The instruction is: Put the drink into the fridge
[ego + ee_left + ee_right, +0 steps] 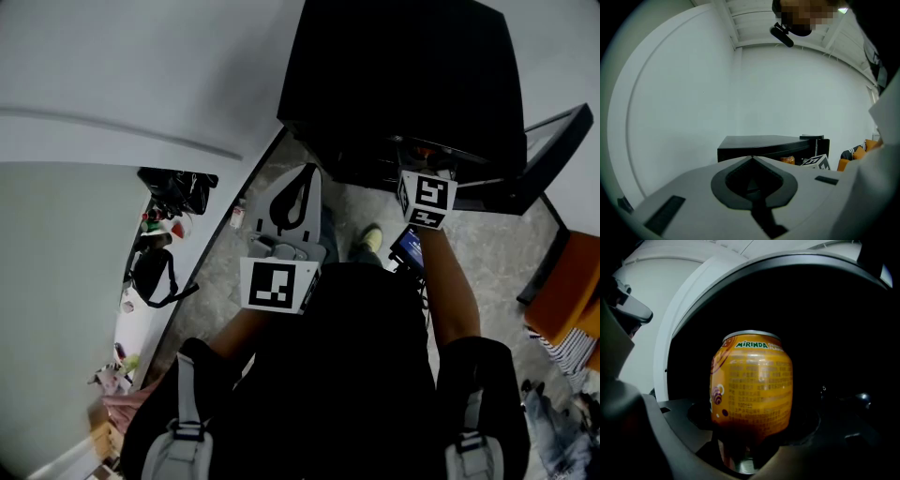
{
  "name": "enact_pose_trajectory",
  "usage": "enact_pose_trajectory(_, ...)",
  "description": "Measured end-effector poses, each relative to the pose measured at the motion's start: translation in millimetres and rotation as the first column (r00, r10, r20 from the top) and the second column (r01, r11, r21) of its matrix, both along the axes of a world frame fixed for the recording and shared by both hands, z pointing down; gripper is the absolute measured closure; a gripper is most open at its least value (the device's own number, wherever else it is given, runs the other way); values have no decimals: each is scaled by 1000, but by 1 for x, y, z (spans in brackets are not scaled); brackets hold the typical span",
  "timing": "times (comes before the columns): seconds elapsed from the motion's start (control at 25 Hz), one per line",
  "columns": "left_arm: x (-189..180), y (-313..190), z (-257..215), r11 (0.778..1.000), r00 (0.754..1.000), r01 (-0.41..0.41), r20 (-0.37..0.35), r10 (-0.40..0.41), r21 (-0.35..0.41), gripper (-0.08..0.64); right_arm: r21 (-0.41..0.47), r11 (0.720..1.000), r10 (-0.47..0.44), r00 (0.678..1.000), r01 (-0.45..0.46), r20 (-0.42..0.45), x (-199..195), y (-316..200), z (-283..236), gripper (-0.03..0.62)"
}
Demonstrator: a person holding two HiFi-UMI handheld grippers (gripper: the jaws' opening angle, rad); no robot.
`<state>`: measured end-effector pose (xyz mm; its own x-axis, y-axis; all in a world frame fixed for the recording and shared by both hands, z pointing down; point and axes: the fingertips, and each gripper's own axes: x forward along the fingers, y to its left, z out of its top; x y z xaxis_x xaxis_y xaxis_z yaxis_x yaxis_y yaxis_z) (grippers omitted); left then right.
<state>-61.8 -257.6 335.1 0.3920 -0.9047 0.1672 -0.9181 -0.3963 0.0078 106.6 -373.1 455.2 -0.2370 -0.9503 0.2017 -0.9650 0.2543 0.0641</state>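
An orange Mirinda drink can (752, 385) stands upright between the jaws of my right gripper (752, 439), which is shut on it inside the dark inside of the black fridge (403, 75). In the head view only the right gripper's marker cube (427, 199) shows at the fridge's open front; its jaws are hidden. The fridge door (553, 150) is swung open to the right. My left gripper (302, 187) hangs shut and empty left of the fridge. In the left gripper view, the left gripper (752, 161) points toward the fridge (759, 143), where the can (787, 160) shows.
A long white table (141, 319) along the left wall carries black bags (155, 267) and small bottles. An orange chair (567, 291) stands right of the fridge door. The person's shoe (370, 239) is on the grey floor before the fridge. A white wall (787, 93) is behind.
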Motion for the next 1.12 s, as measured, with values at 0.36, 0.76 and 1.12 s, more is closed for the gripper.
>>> enact_pose_trajectory(0.36, 3, 2, -1, 1000, 1000, -6, -8, 6, 9, 551, -49, 998, 47, 999, -48, -13, 1, -7, 4, 252)
enact_pose_trajectory(0.76, -8, 8, 4, 1000, 999, 22, 31, -22, -9, 551, -106, 993, 45, 998, -48, -32, 2, -12, 11, 252)
enact_pose_trajectory(1.12, -14, 11, 8, 1000, 999, 27, 30, -27, -10, 551, -243, 962, -137, 990, 124, -39, -5, 5, 23, 252)
